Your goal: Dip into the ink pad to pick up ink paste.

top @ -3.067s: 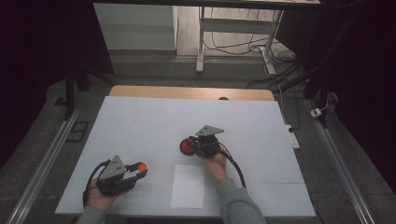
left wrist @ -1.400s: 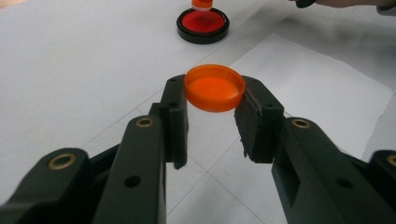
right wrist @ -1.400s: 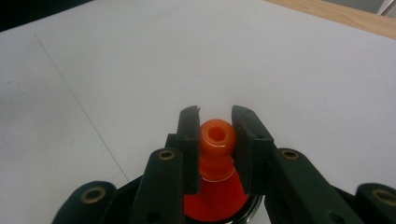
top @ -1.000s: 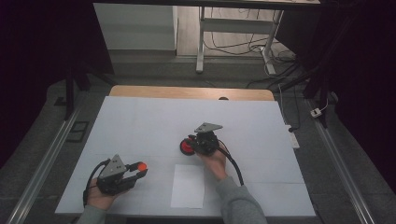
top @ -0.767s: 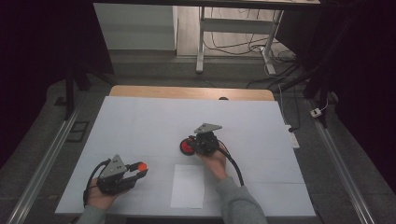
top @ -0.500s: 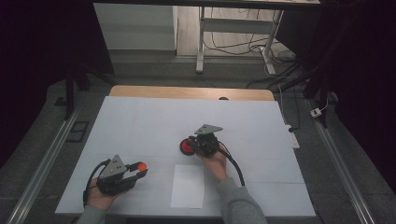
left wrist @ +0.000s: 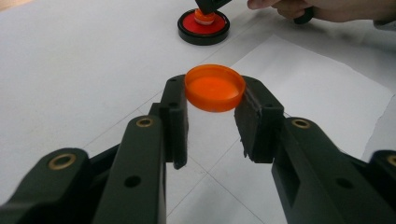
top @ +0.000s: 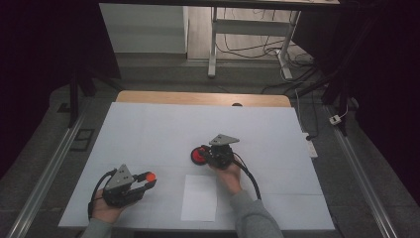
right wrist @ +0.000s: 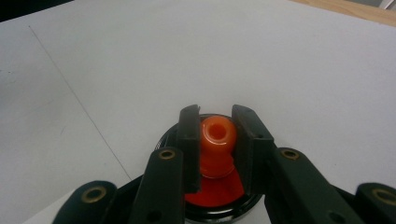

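Observation:
My left gripper [left wrist: 212, 93] is shut on an orange round cap [left wrist: 215, 87], held flat between its pads just above the white table; in the high view this gripper [top: 148, 179] sits at the front left with the orange cap [top: 150, 175] at its tips. My right gripper [right wrist: 215, 135] is shut on an orange knob [right wrist: 217, 140] that rises from a red disc with a black rim [right wrist: 219, 196]. In the high view the right gripper [top: 208, 155] stands near the table's middle over the red disc [top: 199, 156]. The red disc [left wrist: 203, 26] lies beyond the cap in the left gripper view.
A white sheet of paper [top: 199, 197] lies near the front edge between the two hands. The white tabletop [top: 163, 134] has a wooden strip [top: 198, 98] at its far edge. A desk frame and cables [top: 257, 47] stand on the floor beyond.

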{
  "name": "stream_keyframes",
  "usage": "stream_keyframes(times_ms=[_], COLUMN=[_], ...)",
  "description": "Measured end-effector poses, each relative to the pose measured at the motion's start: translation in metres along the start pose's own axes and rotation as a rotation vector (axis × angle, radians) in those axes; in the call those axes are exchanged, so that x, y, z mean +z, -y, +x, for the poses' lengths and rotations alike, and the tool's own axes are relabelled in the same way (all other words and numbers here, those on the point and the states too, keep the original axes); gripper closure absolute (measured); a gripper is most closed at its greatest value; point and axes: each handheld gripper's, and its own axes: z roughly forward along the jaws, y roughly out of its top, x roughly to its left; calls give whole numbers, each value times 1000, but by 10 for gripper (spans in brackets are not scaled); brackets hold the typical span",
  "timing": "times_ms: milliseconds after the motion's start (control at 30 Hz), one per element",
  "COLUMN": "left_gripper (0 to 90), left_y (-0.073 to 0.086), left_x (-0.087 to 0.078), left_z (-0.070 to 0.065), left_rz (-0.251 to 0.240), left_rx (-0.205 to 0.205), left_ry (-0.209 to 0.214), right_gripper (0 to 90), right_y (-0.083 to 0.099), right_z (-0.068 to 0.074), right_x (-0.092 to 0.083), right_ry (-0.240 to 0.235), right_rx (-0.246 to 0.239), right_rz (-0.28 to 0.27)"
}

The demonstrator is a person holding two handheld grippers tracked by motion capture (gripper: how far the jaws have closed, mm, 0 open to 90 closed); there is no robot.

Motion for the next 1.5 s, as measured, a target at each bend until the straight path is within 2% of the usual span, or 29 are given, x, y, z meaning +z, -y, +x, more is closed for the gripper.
stream_keyframes(times_ms=[167, 233, 700, 1033, 1233, 1267, 1367, 1500], left_gripper=[651, 651, 651, 651, 651, 651, 651, 651], left_y=[0, 0, 0, 0, 0, 0, 1, 1], left_x=[-1, 0, -1, -1, -1, -1, -1, -2], left_z=[0, 0, 0, 1, 1, 2, 4, 4], left_rz=[-3, -1, -1, -1, -4, -4, -5, -7], left_rx=[1, 1, 0, -3, -5, -6, -12, -10], left_ry=[-2, -1, -3, -2, -5, -5, -7, -8], right_gripper=[732, 731, 732, 731, 727, 727, 727, 727], right_y=[1, 0, 3, 3, 1, 0, -4, -11], right_z=[1, 3, 3, 5, 5, 4, 1, 2], right_x=[0, 1, 1, 1, 0, -2, -11, -19], right_ry=[5, 24, 27, 37, 38, 32, 0, -16], right_rx=[-1, -13, -8, -26, -10, 7, 75, 69], right_rz=[-4, 1, -21, -19, -11, -14, -117, -135])
